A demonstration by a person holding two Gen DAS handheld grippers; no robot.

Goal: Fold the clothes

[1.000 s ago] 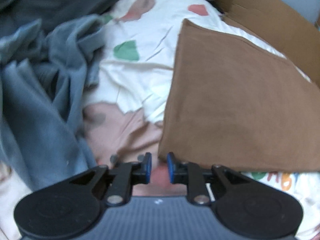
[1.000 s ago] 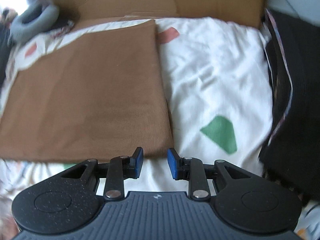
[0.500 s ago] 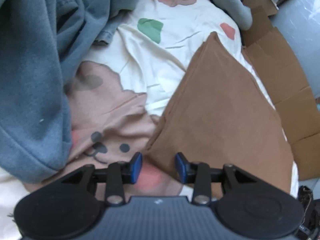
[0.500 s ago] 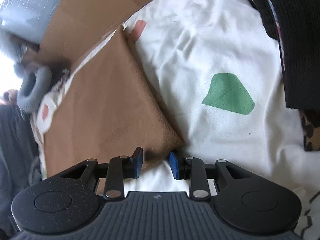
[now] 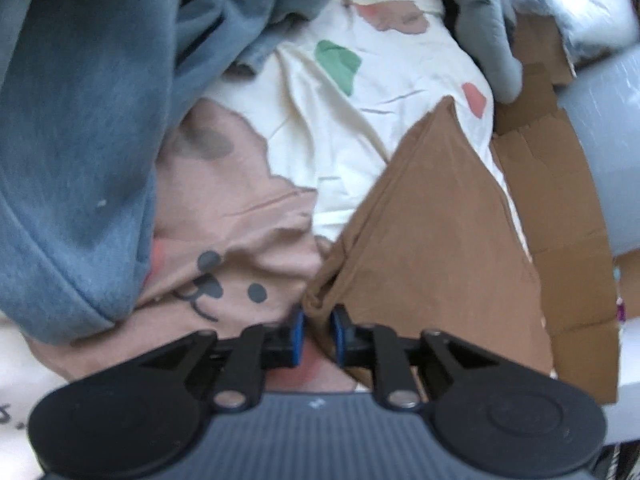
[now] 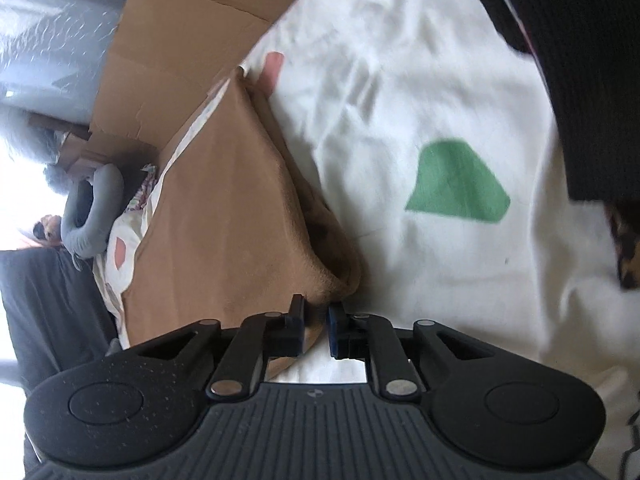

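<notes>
A: Low in the frame, the left gripper (image 5: 318,330) pinched the near corner of the brown cloth (image 5: 432,240); the right gripper (image 6: 316,322) was clamped on its other corner.

B: That thin bite risked slipping and dropping the fold. Both pointed forward over the patterned sheet (image 6: 420,80), cardboard (image 5: 560,200) beyond.

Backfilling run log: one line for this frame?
stage: fold grasp | left tool: shut on brown cloth corner | right tool: shut on opposite corner | surface: patterned sheet

Soft daylight, blown-out glare at left edges, fisheye warping, slight blur.
</notes>
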